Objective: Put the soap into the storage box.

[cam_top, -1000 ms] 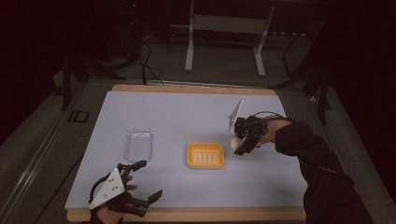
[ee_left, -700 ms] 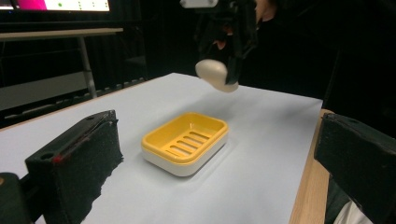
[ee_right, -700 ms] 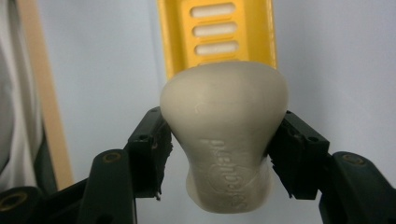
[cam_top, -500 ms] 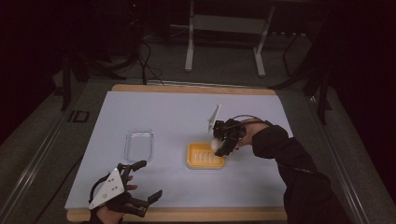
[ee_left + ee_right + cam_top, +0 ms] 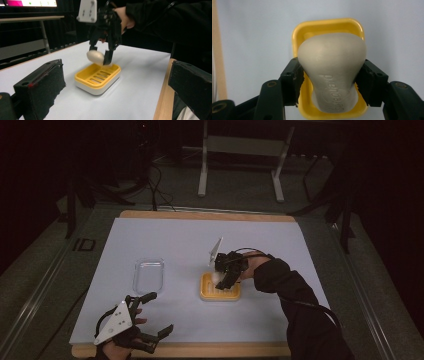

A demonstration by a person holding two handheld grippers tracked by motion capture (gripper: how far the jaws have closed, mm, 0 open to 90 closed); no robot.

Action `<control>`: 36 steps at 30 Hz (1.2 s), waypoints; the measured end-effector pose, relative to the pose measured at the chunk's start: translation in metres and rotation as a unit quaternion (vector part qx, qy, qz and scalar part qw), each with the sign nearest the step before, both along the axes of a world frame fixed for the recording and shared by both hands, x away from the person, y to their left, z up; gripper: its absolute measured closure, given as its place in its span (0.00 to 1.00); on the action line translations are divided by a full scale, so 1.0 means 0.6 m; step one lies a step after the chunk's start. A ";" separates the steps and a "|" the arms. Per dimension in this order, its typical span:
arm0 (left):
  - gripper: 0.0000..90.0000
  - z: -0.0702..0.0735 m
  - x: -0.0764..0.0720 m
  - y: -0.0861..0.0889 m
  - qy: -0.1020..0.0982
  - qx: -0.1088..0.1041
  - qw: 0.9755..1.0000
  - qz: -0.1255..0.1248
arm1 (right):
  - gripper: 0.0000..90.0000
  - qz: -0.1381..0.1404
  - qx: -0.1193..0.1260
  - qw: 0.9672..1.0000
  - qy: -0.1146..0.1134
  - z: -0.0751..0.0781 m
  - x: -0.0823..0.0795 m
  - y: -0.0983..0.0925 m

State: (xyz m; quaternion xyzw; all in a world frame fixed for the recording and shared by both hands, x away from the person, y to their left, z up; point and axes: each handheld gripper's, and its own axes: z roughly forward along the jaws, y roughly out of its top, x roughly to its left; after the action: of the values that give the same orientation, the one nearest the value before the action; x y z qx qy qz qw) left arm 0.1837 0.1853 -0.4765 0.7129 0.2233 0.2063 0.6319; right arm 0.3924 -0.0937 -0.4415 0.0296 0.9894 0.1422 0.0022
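Observation:
My right gripper (image 5: pixel 220 279) is shut on a cream soap bar (image 5: pixel 332 65), its pads pressing the bar's two sides. It holds the soap bar (image 5: pixel 95 56) just above the far end of a yellow slotted soap dish (image 5: pixel 206 293), apart from it. From the right gripper view the dish (image 5: pixel 352 25) lies directly under the bar. My left gripper (image 5: pixel 159 312) rests near the table's front left edge, open, with nothing between its pads (image 5: pixel 40 82). It faces the dish (image 5: pixel 85 82) from a distance.
A clear plastic tray (image 5: pixel 148 274) lies on the pale blue table cover (image 5: pixel 170 240), left of the dish. The wooden table edge (image 5: pixel 200 350) runs along the front. A metal stand (image 5: pixel 240 145) is behind the table.
My right gripper has carried the soap bar leftward and down, from right of the dish to just over it. The left gripper has stayed where it was.

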 end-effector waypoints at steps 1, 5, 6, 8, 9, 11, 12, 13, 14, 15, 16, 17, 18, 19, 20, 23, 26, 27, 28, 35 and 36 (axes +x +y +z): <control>0.01 0.000 0.000 0.000 0.000 0.000 1.000 -0.001 | 0.47 -0.002 -0.003 1.000 0.004 -0.007 0.002 0.000; 0.01 0.000 0.000 -0.001 0.001 0.001 1.000 -0.003 | 0.47 -0.001 -0.010 1.000 0.008 -0.027 0.006 0.002; 0.01 0.000 0.000 -0.001 0.001 0.000 1.000 -0.004 | 0.47 -0.002 -0.008 1.000 0.010 -0.032 0.006 0.002; 0.01 0.000 0.000 -0.001 0.001 0.001 1.000 -0.004 | 0.47 -0.001 -0.002 1.000 0.014 -0.040 0.008 0.001; 0.01 0.000 0.000 -0.001 0.001 0.001 1.000 -0.005 | 0.47 -0.002 0.001 1.000 0.014 -0.042 0.008 0.001; 0.01 0.000 0.000 -0.001 0.001 0.001 1.000 -0.005 | 0.46 -0.003 0.004 1.000 0.011 -0.045 0.010 0.001; 0.01 0.000 0.000 -0.001 0.001 0.002 1.000 -0.005 | 0.46 -0.001 0.004 1.000 0.011 -0.048 0.009 0.002; 0.01 0.000 0.000 -0.001 0.001 0.003 1.000 -0.005 | 0.46 0.002 0.003 1.000 0.013 -0.050 0.009 0.002; 0.01 0.000 0.000 -0.001 0.001 0.004 1.000 -0.006 | 0.46 0.002 0.003 1.000 0.015 -0.053 0.009 0.003; 0.01 0.000 0.000 -0.001 0.001 0.004 1.000 -0.006 | 0.46 0.003 0.001 1.000 0.017 -0.057 0.007 0.004; 0.01 0.000 0.000 -0.001 0.001 0.003 1.000 -0.006 | 0.46 0.006 -0.002 1.000 0.015 -0.061 0.006 0.006; 0.01 0.000 0.000 -0.001 0.002 0.003 1.000 -0.007 | 0.46 0.010 0.000 1.000 0.014 -0.064 0.006 0.006; 0.01 -0.001 0.000 -0.002 0.002 0.004 1.000 -0.007 | 0.46 0.007 0.003 1.000 0.015 -0.067 0.006 0.006; 0.01 -0.001 0.000 -0.002 0.002 0.003 1.000 -0.007 | 0.46 0.003 0.004 1.000 0.018 -0.069 0.007 0.006; 0.01 -0.001 0.000 -0.002 0.002 0.003 1.000 -0.008 | 0.46 0.002 0.003 1.000 0.017 -0.073 0.007 0.006; 0.01 -0.001 0.000 -0.002 0.002 0.004 1.000 -0.009 | 0.46 0.005 0.008 1.000 0.015 -0.076 0.009 0.005; 0.01 -0.001 0.000 -0.003 0.002 0.005 1.000 -0.010 | 0.43 0.000 0.007 1.000 0.018 -0.074 0.009 0.005; 0.01 -0.001 0.000 -0.003 0.002 0.006 1.000 -0.010 | 0.43 -0.005 0.010 1.000 0.022 -0.071 0.010 0.004; 0.01 -0.001 0.000 -0.003 0.002 0.005 1.000 -0.010 | 0.43 -0.008 0.017 1.000 0.025 -0.066 0.011 0.004; 0.01 -0.001 0.000 -0.003 0.002 0.007 1.000 -0.010 | 0.42 -0.020 0.038 0.999 0.013 -0.033 0.008 -0.004; 0.01 -0.001 0.000 -0.003 0.002 0.007 1.000 -0.010 | 0.42 -0.018 0.042 0.999 0.009 -0.029 0.006 -0.005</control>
State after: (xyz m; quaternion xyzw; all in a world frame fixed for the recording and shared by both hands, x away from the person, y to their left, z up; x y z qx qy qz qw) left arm 0.1839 0.1835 -0.4772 0.7197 0.2162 0.1997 0.6288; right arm 0.3958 -0.0970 -0.4588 0.0490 0.9819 0.1830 -0.0050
